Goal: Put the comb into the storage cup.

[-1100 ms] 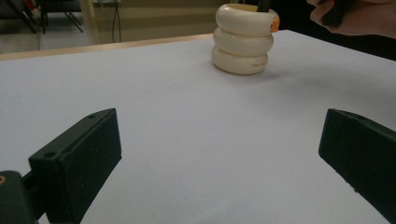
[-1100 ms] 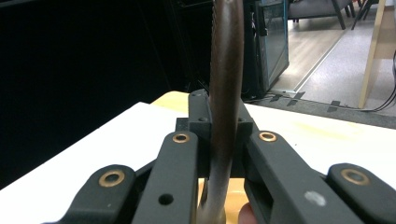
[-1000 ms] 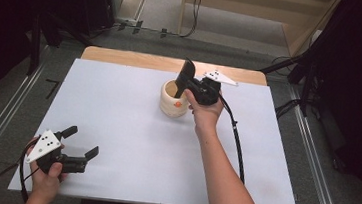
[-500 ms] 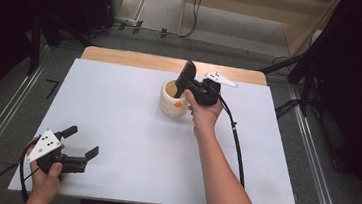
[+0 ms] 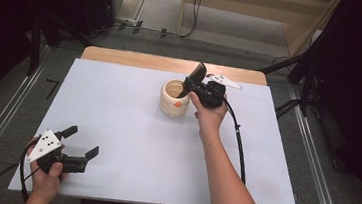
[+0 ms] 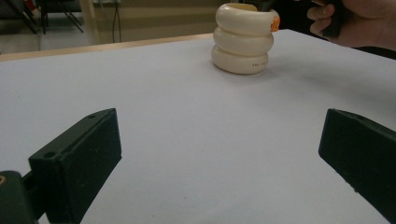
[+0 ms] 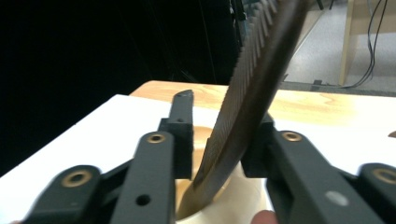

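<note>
A cream cup (image 5: 174, 101) made of stacked rings stands at the back middle of the white sheet (image 5: 117, 116), with an orange mark on its side. A dark toothed comb (image 5: 197, 76) leans up out of it. My right gripper (image 5: 190, 85) hovers over the cup's right rim, its jaws on either side of the comb. In the right gripper view the comb (image 7: 247, 93) rests against the right jaw, and a narrow gap separates its teeth from the left jaw, so the right gripper (image 7: 219, 121) is open. My left gripper (image 5: 82, 142) is wide open and holds nothing near the front left.
The left gripper view looks across bare white sheet to the cup (image 6: 243, 39) and the other hand (image 6: 355, 18) behind it. A wooden table edge (image 5: 138, 57) shows beyond the sheet. A black cable (image 5: 239, 143) trails from the right gripper along the forearm.
</note>
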`<act>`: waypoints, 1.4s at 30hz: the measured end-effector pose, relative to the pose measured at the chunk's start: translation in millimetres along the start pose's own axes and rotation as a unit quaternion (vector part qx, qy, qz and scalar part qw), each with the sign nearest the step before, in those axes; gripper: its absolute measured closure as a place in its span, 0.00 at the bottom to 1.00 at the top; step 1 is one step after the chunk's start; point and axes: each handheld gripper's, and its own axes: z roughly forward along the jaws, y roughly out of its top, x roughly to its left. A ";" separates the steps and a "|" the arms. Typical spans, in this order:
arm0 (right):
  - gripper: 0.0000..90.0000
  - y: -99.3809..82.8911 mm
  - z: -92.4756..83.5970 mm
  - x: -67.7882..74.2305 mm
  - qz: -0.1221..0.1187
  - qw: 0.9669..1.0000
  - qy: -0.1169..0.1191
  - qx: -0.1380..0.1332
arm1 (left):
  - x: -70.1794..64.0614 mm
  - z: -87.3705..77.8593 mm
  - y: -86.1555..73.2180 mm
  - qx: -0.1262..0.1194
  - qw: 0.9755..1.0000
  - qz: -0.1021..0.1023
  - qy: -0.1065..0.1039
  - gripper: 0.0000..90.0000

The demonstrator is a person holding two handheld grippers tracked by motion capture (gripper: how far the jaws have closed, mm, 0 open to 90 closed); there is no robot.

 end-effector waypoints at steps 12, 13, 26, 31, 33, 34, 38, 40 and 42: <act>0.36 1.3 -9.7 -2.0 -0.015 0.999 -0.009 0.027 | -0.2 0.1 0.1 0.001 1.000 0.001 0.002 0.00; 0.32 1.7 -11.0 -2.0 -0.018 0.999 -0.009 0.025 | -0.4 0.0 0.1 0.002 1.000 0.001 0.002 0.00; 0.00 6.8 -33.6 5.9 -0.062 0.998 0.010 0.020 | -0.7 -0.4 0.0 -0.001 1.000 -0.001 0.000 0.00; 0.00 3.6 -40.4 8.4 -0.080 0.997 0.005 0.021 | -0.8 -0.2 0.1 0.001 1.000 0.001 0.001 0.00; 0.00 2.2 -42.9 7.7 -0.082 0.996 0.006 0.021 | -0.8 -0.2 0.1 0.001 1.000 0.001 0.001 0.00; 0.00 1.5 -44.2 7.3 -0.082 0.996 0.007 0.020 | -0.8 -0.2 0.1 0.001 1.000 0.001 0.001 0.00; 0.00 -1.6 -49.1 5.3 -0.082 0.996 0.006 0.021 | -0.8 -0.3 0.1 0.000 1.000 0.001 0.001 0.00; 0.00 -3.1 -51.4 5.6 -0.082 0.996 0.006 0.023 | -0.6 -0.3 0.0 0.001 1.000 0.001 0.002 0.00; 0.00 -4.5 -53.4 6.1 -0.087 0.996 0.005 0.023 | -0.8 -0.2 0.0 0.001 1.000 0.001 0.002 0.00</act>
